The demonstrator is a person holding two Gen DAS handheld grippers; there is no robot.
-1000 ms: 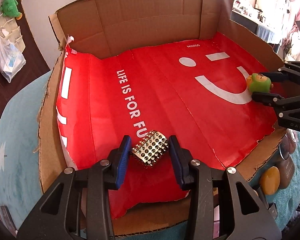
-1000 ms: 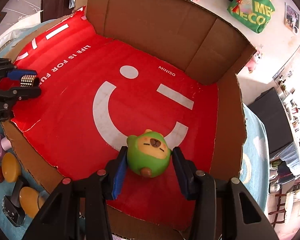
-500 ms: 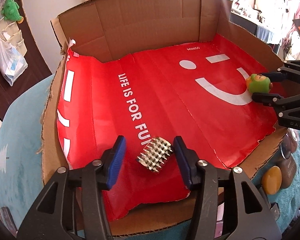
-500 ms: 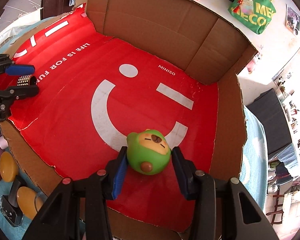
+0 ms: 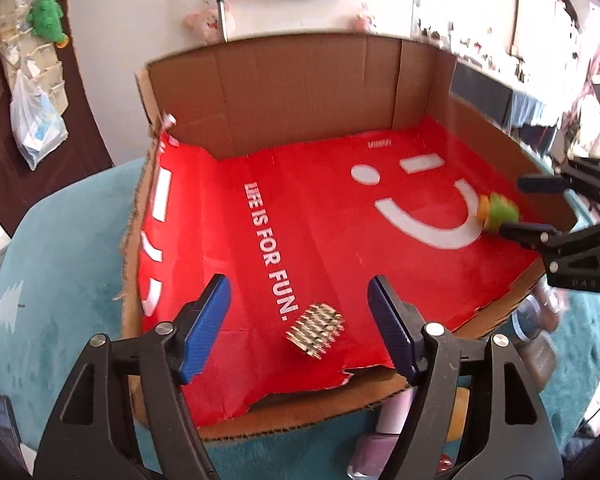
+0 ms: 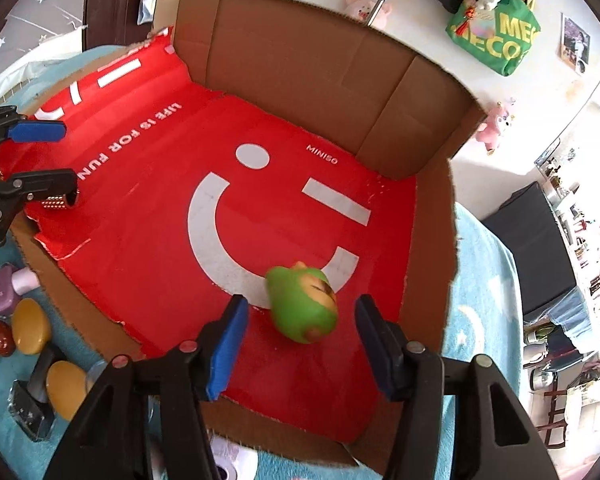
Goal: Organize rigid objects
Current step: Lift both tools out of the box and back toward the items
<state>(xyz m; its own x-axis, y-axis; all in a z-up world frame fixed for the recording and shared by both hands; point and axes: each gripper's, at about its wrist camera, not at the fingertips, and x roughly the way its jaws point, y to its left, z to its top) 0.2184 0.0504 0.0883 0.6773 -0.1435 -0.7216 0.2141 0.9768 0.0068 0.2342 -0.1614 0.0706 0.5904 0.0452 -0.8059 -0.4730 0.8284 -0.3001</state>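
Bright daylight is flooding both views, washing the wall [image 5: 148, 32] to near white and blowing out the right edge of the right wrist view, while the red liner [image 5: 320, 240] is glowing evenly with only soft shadows. Fisheye distortion is bending the box [image 6: 300, 52] walls and darkening the corners into a black ring. Blur is smearing the green toy [image 6: 302, 304] and the studded block [image 5: 315, 336], and the left wrist view is looking softer overall.

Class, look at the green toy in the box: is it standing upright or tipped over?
Tipped: the green toy lies on its side on the red liner, face turned sideways.
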